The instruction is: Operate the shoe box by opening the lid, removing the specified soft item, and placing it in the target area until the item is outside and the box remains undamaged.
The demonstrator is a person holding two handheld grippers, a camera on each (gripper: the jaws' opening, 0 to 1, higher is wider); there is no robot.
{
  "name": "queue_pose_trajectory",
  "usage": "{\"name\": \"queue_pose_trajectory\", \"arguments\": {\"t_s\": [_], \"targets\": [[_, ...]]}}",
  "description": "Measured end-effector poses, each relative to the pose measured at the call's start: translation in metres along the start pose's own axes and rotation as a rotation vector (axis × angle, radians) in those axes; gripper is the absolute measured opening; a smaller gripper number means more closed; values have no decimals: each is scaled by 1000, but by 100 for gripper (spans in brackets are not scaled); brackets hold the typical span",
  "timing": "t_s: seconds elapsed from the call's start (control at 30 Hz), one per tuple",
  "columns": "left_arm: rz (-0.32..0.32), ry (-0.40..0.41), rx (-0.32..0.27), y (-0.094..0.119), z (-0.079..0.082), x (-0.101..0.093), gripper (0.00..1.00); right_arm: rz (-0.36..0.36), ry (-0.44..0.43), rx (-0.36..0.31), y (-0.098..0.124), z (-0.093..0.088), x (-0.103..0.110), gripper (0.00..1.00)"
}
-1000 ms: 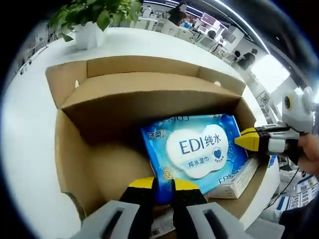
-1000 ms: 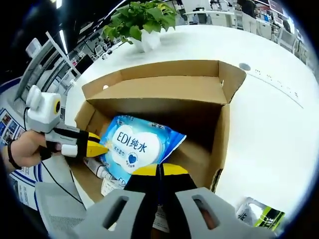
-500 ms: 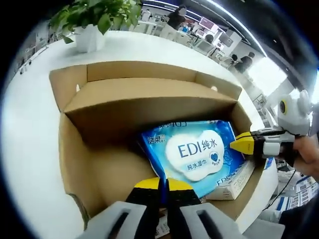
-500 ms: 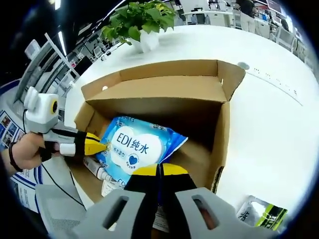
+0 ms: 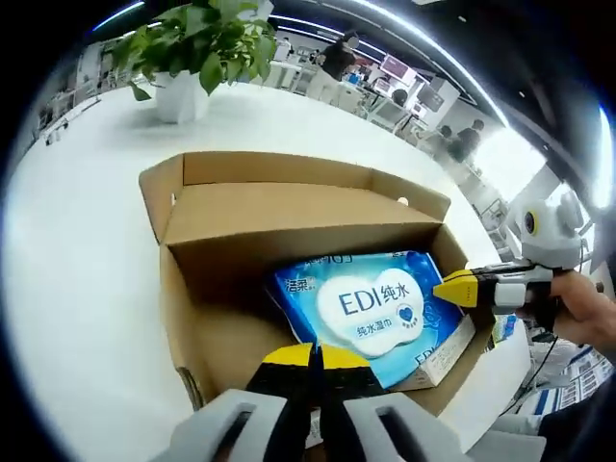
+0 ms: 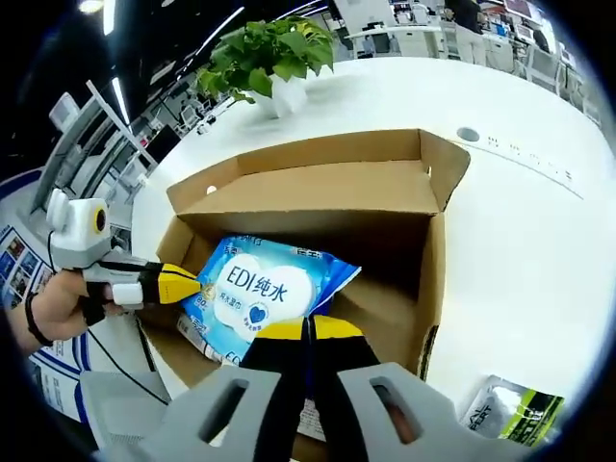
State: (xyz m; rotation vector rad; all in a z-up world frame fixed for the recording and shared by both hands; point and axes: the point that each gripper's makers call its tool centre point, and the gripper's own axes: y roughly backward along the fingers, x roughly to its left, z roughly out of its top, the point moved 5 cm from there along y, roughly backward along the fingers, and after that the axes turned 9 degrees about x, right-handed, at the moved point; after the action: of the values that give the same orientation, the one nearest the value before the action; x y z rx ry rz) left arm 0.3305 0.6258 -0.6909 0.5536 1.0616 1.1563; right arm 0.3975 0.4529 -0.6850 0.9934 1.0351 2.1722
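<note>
We see one open brown cardboard box (image 5: 289, 207) on the white tabletop (image 6: 520, 221), holding one blue soft wet-wipe pack (image 5: 371, 300) above a white carton (image 5: 445, 348). Both the left gripper (image 5: 318, 358) and the right gripper (image 6: 310, 332) have jaws closed together, each pinching a pack edge.

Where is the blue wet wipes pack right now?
The blue wet wipes pack lies tilted inside the open cardboard box, atop a white carton, with both grippers shut on its opposite edges.
</note>
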Motion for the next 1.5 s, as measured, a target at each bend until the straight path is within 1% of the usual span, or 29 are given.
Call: {"name": "queue_pose_trajectory", "arguments": {"t_s": [0.07,0.2,0.6,0.8,0.97,1.2,1.4,1.47,1.5], "targets": [[0,-9,2,1,0,-1,0,2,6,-7,3,2,1,0],[-4,-5,-15,8,2,-3,0,5,12,-24,10,7,5,0],[8,-41,-84,38,20,-10,0,22,31,-79,35,18,21,0],[9,-61,-109,49,27,-18,0,20,41,-102,45,24,24,0],[9,-79,-121,55,30,-26,0,18,43,-110,52,22,24,0],[-1,-105,-123,55,34,-39,0,6,44,-125,66,18,19,0],[-24,-114,-122,48,37,-56,0,-17,21,-146,81,8,7,0],[-37,-112,-118,44,37,-63,0,-28,1,-155,90,-1,5,0],[-43,-123,-113,41,37,-69,0,-31,-6,-159,94,-5,4,0]]}}
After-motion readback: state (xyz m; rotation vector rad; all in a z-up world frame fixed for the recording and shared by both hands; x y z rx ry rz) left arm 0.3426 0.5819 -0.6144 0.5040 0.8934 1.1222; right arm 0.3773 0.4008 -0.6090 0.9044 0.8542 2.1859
